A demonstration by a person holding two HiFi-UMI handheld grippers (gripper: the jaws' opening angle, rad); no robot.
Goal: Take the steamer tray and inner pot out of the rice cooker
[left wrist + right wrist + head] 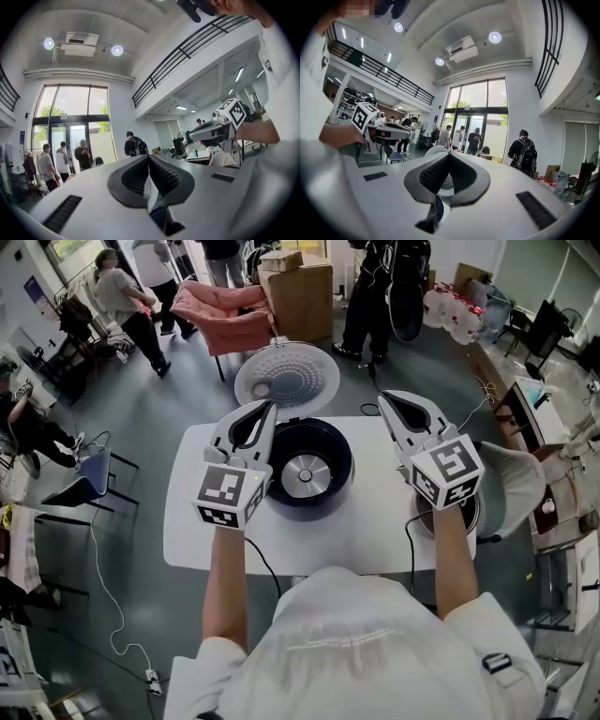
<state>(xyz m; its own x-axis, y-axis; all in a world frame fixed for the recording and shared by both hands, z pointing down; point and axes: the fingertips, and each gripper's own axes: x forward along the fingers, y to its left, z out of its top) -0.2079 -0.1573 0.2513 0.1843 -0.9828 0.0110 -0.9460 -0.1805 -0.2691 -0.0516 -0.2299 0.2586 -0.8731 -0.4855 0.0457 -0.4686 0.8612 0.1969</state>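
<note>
Person stands at a white tabletop (pixel 197 531) with a tool in each hand, both held level above it.

Left tool (pixel 270 406): closed and empty. In the left gripper view its ribbed pads (pixel 161 174) meet with nothing between them. It hangs over the cooker's left rim, tip pointing toward the lid.

Right tool (pixel 382 396): also closed and empty. In the right gripper view the pads (pixel 433 174) are pressed together and grip nothing. It is up and to the right of the cooker, clear of it.

Cooker (pixel 343 479): dark round body at tabletop centre between the two tools. Its lid (pixel 286 376) is swung fully open at the far side, perforated inner face up. The inside is bare, with the silver heating plate (pixel 305 474) showing at the bottom and no pot or tray seated.

A round metal-rimmed vessel (pixel 466 518) sits at the right edge of the tabletop, mostly hidden under the right tool's marker cube and forearm. I can't tell if it is the pot, the tray or both.

A black cord (pixel 265 566) runs across the near tabletop edge. A grey chair (pixel 516 484) is just right of the tabletop and a blue chair (pixel 89 474) is off to the left. Several people stand further back by the glass doors (pixel 476 124).
</note>
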